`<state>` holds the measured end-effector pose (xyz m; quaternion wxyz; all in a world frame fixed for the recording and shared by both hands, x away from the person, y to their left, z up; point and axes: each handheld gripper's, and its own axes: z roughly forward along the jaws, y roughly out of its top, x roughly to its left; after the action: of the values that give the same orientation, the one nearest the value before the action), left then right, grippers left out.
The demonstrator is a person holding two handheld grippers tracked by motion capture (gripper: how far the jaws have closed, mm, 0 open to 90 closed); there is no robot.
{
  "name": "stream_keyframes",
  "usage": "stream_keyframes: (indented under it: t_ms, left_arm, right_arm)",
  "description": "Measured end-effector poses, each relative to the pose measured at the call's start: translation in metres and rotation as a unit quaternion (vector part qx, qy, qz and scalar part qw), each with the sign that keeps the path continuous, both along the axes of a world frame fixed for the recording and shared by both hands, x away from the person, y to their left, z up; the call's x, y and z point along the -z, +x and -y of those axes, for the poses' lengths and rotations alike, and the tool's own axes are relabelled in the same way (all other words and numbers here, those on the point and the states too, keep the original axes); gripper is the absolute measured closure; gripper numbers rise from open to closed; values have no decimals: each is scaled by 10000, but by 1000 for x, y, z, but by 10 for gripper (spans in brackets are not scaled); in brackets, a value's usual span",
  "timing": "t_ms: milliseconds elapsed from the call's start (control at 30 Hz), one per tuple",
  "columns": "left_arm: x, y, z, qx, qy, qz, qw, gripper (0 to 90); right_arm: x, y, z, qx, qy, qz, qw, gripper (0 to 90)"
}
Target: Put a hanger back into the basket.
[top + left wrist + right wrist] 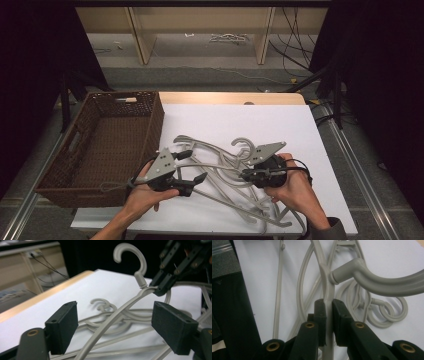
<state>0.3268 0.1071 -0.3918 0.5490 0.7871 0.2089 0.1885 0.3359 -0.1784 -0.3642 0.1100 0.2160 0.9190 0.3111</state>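
Observation:
Several grey plastic hangers [220, 172] lie tangled on the white board [240, 117]. My right gripper [244, 175] [329, 307] is shut on one hanger [325, 280], just below the neck of its hook [245, 146] [130, 255], and holds it tilted up off the pile. In the left gripper view the right gripper [171, 277] pinches that hanger at its top. My left gripper [196, 166] [116, 322] stands open at the pile's left side. The raised hanger's arm [110, 325] runs between its jaws without touching either pad.
A dark wicker basket [156, 120] stands to the left of the board, its inside bare. Other hanger hooks [384, 312] curl on the board beyond the held one. Bare white board lies toward the back, with a wooden table edge [225, 97] behind it.

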Motion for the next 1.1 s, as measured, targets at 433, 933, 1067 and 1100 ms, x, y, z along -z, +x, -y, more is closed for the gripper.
stream_keyframes:
  t_ms: [433,933,1067,1100]
  left_arm:
    - [1,13,32,502,1005,-507,9924,348]
    - [-1,11,49,1205,2063,-536,9696,728]
    - [-7,8,45,1384,2258,-398,9635,763]
    - [-8,8,44,1457,2303,-313,9616,771]
  right_arm:
    - [-1,-8,-16,-337,-178,82,9992,828]
    - [0,-13,-26,-764,-399,300,9958,828]
    - [-1,-14,-26,-871,-354,315,9951,822]
    - [-1,-14,-27,-849,-322,321,9954,816]
